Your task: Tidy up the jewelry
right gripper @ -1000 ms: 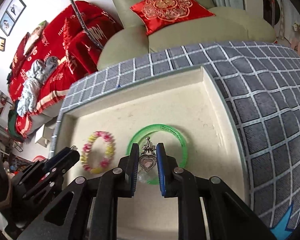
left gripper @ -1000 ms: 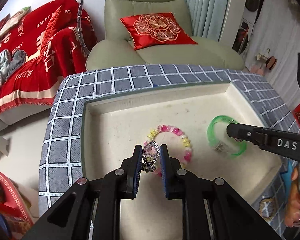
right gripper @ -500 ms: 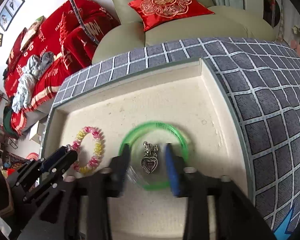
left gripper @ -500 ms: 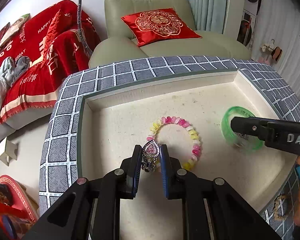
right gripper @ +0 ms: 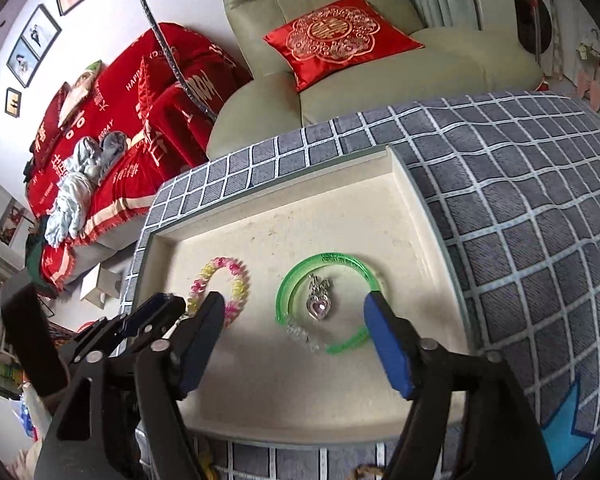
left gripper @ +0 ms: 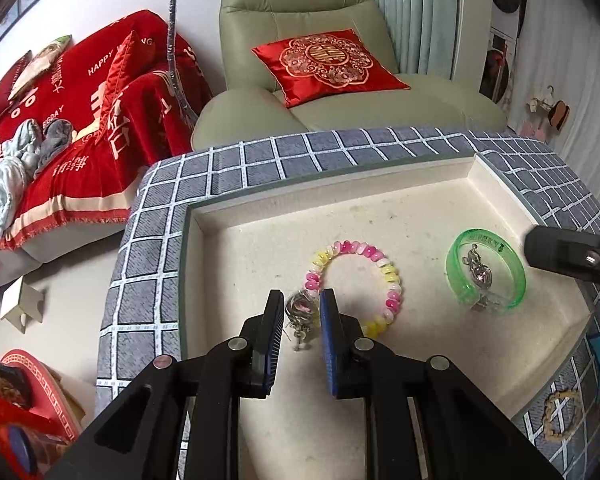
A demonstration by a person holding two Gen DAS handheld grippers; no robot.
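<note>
A cream tray [left gripper: 400, 208] [right gripper: 340, 216] lies on a grey checked cloth. A pink and yellow bead bracelet [left gripper: 380, 264] [right gripper: 236, 280] and a green bangle [left gripper: 512, 292] [right gripper: 296, 280] lie in it. A silver heart pendant [right gripper: 319, 305] [left gripper: 478, 270] lies inside the bangle. My right gripper [right gripper: 296, 328] is open wide, above the bangle's near side. My left gripper [left gripper: 300, 312] stands just left of the bead bracelet with a second heart pendant [left gripper: 298, 306] between its slightly parted fingers; its grip is unclear.
The grey checked cloth [right gripper: 520, 208] [left gripper: 156, 240] surrounds the tray. A green armchair with a red cushion [left gripper: 328, 64] stands behind. A sofa under a red blanket [left gripper: 80, 120] is at the left.
My right gripper opened wide and let its heart pendant drop inside the green bangle, then drew back. My left gripper's fingers have parted a little around its pendant.
</note>
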